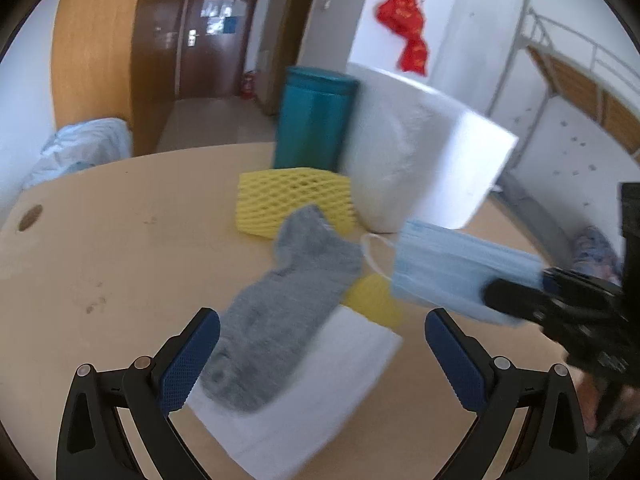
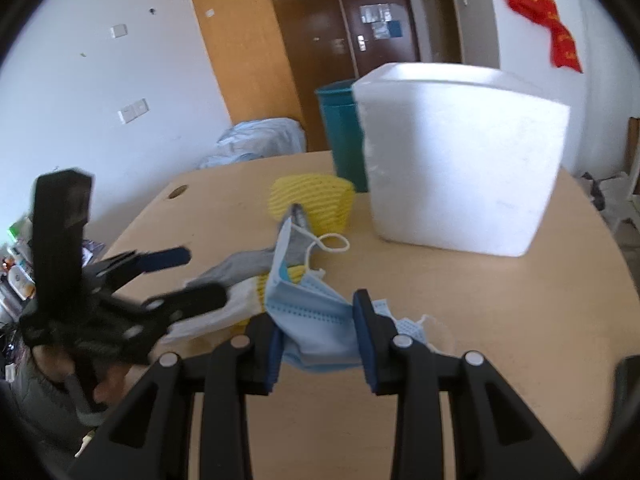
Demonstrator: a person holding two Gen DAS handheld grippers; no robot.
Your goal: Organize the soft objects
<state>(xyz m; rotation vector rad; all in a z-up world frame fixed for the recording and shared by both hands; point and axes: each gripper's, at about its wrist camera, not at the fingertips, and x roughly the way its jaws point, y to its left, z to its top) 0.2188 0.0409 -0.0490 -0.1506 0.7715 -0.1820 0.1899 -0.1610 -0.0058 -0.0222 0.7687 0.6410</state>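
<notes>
- A blue surgical face mask (image 2: 316, 320), bunched and creased, is pinched between the fingers of the right gripper (image 2: 320, 344), lifted just above the near part of the tan wooden surface (image 2: 500, 320); one white ear loop (image 2: 328, 242) trails toward the far side.
- Seen from the left wrist, the mask (image 1: 452, 268) hangs at the right, clear of the surface (image 1: 112, 260), with the right gripper (image 1: 516, 292) clamped on its near edge.
- A grey sock (image 1: 288, 304) lies diagonally across a folded white cloth (image 1: 304, 400), overlapping a yellow foam mesh sleeve (image 1: 292, 196) at its far end; a second yellow piece (image 1: 374, 300) peeks out beside the cloth.
- The left gripper (image 1: 320, 356) is poised over the sock and cloth, its blue-padded fingers (image 1: 192, 360) spread wide with nothing held.
- Farther back stand a white foam box (image 2: 460, 152) and, to its left, a teal bin (image 2: 340, 132).
- Beyond them are a brown door (image 2: 376, 20) and a red hanging (image 2: 548, 24) on the white wall.
</notes>
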